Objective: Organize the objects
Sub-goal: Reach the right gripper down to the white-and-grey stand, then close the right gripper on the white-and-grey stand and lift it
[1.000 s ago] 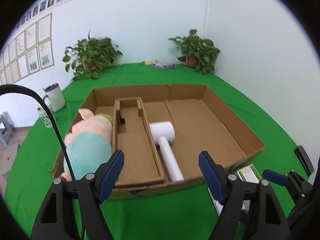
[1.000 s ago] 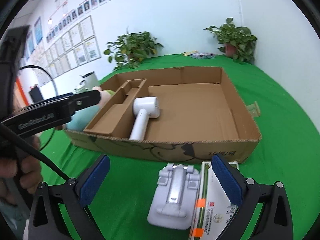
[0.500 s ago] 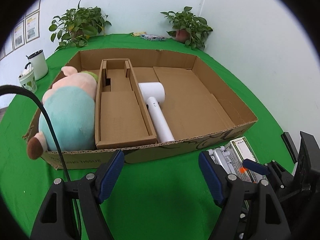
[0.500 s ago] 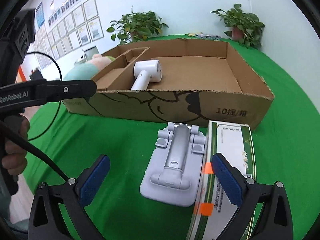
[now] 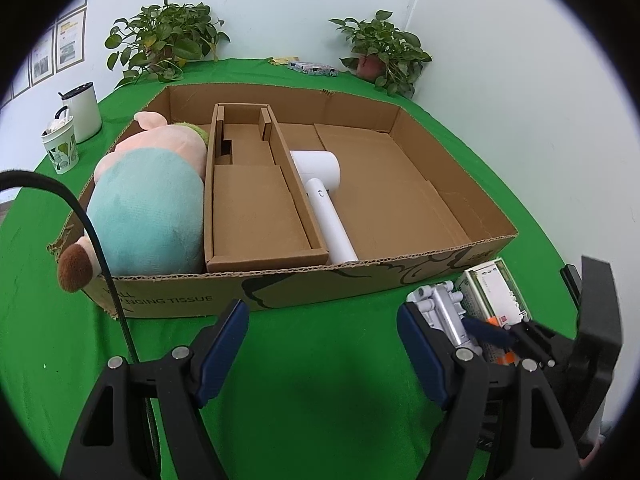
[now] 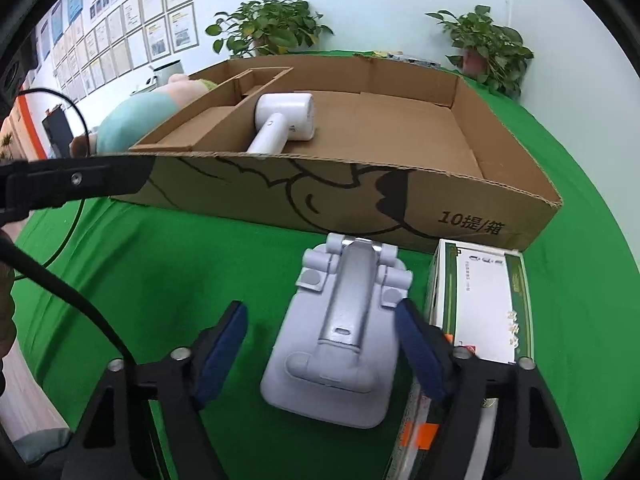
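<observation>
The right gripper point(image 6: 320, 344) is spread wide and straddles a pale grey folding stand point(image 6: 340, 336) that lies flat on the green cloth point(image 6: 200, 260). The stand has a rounded rectangular base, a silver arm down its middle and hinge knuckles at its far end; the right fingertip sits close against its edge, the left fingertip stands apart from it. Just to the right of the gripper lies a white-and-green carton point(image 6: 480, 292) with orange tape, beside the stand. Ahead of the fingers sits a shallow cardboard box point(image 6: 360, 196) holding a white hair dryer point(image 6: 286, 120) and, at its left end, a pink and teal plush toy point(image 6: 132, 116).

The left gripper point(image 5: 322, 340) is also wide open, holding nothing, over bare cloth in front of the box.
</observation>
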`<state>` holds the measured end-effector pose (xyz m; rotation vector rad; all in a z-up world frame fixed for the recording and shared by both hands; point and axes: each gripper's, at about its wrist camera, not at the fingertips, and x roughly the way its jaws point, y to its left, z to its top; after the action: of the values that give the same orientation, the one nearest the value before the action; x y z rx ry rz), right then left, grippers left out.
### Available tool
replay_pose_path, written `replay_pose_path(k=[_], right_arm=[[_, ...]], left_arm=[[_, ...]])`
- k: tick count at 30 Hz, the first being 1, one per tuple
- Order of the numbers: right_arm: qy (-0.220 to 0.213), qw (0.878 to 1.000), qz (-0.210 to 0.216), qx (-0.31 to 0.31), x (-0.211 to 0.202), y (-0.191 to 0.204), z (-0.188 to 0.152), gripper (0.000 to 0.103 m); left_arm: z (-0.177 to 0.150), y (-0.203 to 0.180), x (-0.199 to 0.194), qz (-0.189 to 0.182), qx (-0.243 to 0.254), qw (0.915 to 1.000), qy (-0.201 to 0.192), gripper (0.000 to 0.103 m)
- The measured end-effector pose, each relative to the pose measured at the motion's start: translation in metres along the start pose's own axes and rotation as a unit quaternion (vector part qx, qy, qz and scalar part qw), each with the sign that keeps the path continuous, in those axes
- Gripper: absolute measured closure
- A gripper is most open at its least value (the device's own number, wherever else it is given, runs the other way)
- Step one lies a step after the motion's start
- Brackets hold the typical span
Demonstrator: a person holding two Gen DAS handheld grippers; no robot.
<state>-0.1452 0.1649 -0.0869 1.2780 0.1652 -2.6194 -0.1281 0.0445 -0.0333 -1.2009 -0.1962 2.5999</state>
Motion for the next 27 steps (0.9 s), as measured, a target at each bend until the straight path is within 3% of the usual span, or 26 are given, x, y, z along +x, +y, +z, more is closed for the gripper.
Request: replay_pose_path(k=[2, 5, 8, 11, 14, 17, 24, 25, 27], right_arm=[[-0.003, 1.000, 0.001, -0.011, 0.000, 0.007, -0.003, 0.044], [-0.009, 0.998, 0.053, -0.018, -0.006, 0.014, -0.006, 0.051], [-0.033, 0.994, 0.097, -0.049, -0.023, 0.029, -0.013, 0.049], [-0.056, 0.994, 0.082, -0.056, -0.031, 0.037, -0.016, 0.001], [-0.025, 0.994, 0.102, -0.028, -0.017, 0.032, -0.012, 0.000], [-0.005, 0.996, 0.085, -0.018, -0.004, 0.030, -0.011, 0.000], [0.017, 0.998, 0.055, -0.006, 0.012, 0.027, -0.009, 0.002], [0.020, 0.998, 0.056, -0.006, 0.013, 0.026, -0.010, 0.006], [0.020, 0.999, 0.041, -0.016, 0.014, 0.029, -0.011, 0.028]], left_arm=[[0.000, 0.000, -0.003, -0.003, -0.003, 1.0000, -0.005, 0.027], [0.001, 0.002, -0.007, -0.012, -0.007, 0.9999, -0.007, 0.027], [0.001, 0.004, -0.007, -0.024, -0.013, 0.9996, -0.002, 0.027], [-0.002, 0.007, -0.001, -0.044, -0.025, 0.9985, 0.020, 0.027], [-0.005, 0.007, 0.009, -0.081, -0.041, 0.9946, 0.051, 0.027], [-0.008, 0.006, 0.020, -0.122, -0.053, 0.9883, 0.075, 0.027], [-0.011, 0.001, 0.034, -0.153, -0.062, 0.9823, 0.088, 0.027], [-0.011, 0.001, 0.035, -0.153, -0.061, 0.9824, 0.089, 0.026], [-0.013, 0.000, 0.035, -0.153, -0.061, 0.9820, 0.093, 0.026]])
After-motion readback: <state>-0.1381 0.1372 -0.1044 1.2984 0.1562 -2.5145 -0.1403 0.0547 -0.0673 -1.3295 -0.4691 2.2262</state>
